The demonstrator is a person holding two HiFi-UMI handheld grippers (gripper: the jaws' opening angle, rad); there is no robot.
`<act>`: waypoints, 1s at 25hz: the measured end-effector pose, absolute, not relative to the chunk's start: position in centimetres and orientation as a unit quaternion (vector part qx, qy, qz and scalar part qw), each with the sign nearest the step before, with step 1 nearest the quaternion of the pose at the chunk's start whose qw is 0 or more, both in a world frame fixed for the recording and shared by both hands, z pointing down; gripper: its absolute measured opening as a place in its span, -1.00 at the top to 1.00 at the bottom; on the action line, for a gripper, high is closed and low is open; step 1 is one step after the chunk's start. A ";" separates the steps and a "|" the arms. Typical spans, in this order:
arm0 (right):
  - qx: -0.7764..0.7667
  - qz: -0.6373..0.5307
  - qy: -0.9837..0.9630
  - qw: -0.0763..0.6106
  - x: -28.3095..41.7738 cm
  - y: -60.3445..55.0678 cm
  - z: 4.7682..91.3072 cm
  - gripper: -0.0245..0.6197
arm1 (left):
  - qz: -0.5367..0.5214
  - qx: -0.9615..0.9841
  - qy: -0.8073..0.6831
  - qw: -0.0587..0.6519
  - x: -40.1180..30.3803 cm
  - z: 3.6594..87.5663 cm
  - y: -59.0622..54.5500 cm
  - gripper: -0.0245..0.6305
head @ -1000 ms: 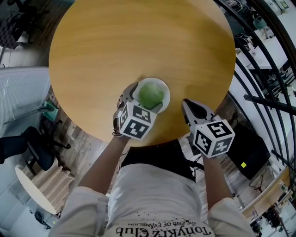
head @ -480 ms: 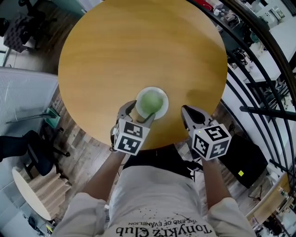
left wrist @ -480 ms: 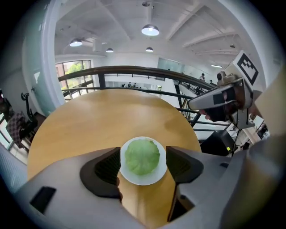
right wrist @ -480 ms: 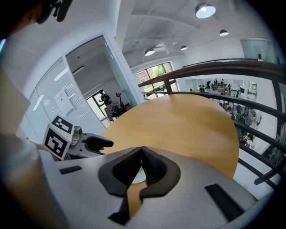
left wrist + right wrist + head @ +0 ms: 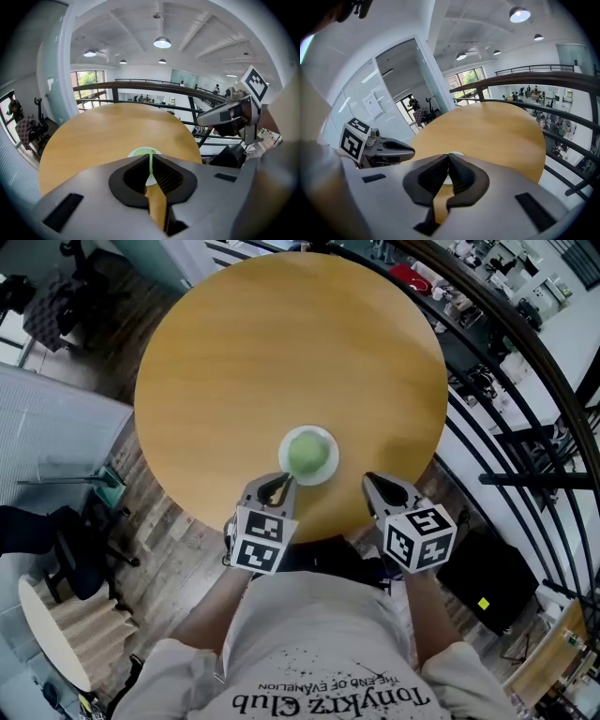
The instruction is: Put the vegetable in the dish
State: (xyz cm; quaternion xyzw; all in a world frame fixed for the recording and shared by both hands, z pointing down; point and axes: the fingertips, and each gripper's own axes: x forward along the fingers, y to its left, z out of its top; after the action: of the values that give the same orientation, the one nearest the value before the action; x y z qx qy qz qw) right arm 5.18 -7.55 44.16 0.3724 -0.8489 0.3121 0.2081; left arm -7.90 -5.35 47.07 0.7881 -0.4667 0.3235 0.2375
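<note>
A round green vegetable [image 5: 307, 453] lies in a small white dish [image 5: 325, 441] near the front edge of the round wooden table [image 5: 281, 352]. My left gripper [image 5: 281, 484] sits just short of the dish, at the table's rim, shut with nothing between its fingers. In the left gripper view the left gripper [image 5: 150, 158] has its tips together, and the dish [image 5: 136, 152] shows just beyond them. To the right of the dish, my right gripper [image 5: 369, 480] is shut and empty too. The right gripper view shows the right gripper [image 5: 448, 157] with its jaws closed and the table beyond.
A dark metal railing [image 5: 487, 362] curves past the table's right side. On the floor are an office chair [image 5: 56, 549] at the left, a small pale round table [image 5: 52, 634] at lower left, and a black box [image 5: 492, 568] at the right.
The left gripper pulled back from around the dish to the table's edge and its jaws closed empty. The vegetable stays in the dish. The right gripper shifted slightly.
</note>
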 end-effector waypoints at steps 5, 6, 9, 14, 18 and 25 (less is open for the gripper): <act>0.373 0.306 -0.853 0.198 5.7 -6.3 43.1 0.85 | 0.322 0.790 -0.467 0.232 -7.4 45.4 -2.9 0.85; 0.373 0.304 -0.854 0.196 5.7 -6.2 42.8 0.85 | 0.322 0.790 -0.467 0.234 -7.3 45.2 -2.5 0.85; 0.374 0.296 -0.857 0.194 5.8 -6.3 41.8 0.85 | 0.313 0.788 -0.471 0.242 -7.6 44.5 -2.1 0.85; 0.375 0.280 -0.864 0.187 5.7 -7.0 39.9 0.85 | 0.294 0.794 -0.476 0.240 -7.5 43.1 -2.3 0.85; 0.372 0.279 -0.866 0.183 5.8 -7.1 39.8 0.85 | 0.290 0.795 -0.478 0.235 -7.2 42.7 -2.2 0.85; 0.363 0.269 -0.870 0.197 6.1 -6.2 39.8 0.85 | 0.290 0.793 -0.482 0.234 -7.1 42.6 -1.9 0.85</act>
State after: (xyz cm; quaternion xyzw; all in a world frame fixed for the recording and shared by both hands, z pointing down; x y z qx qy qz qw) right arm 6.12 -6.21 39.80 0.3632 -0.8700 0.2692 0.1968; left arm -7.11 -1.85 42.57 0.7932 -0.4816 0.2902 0.2338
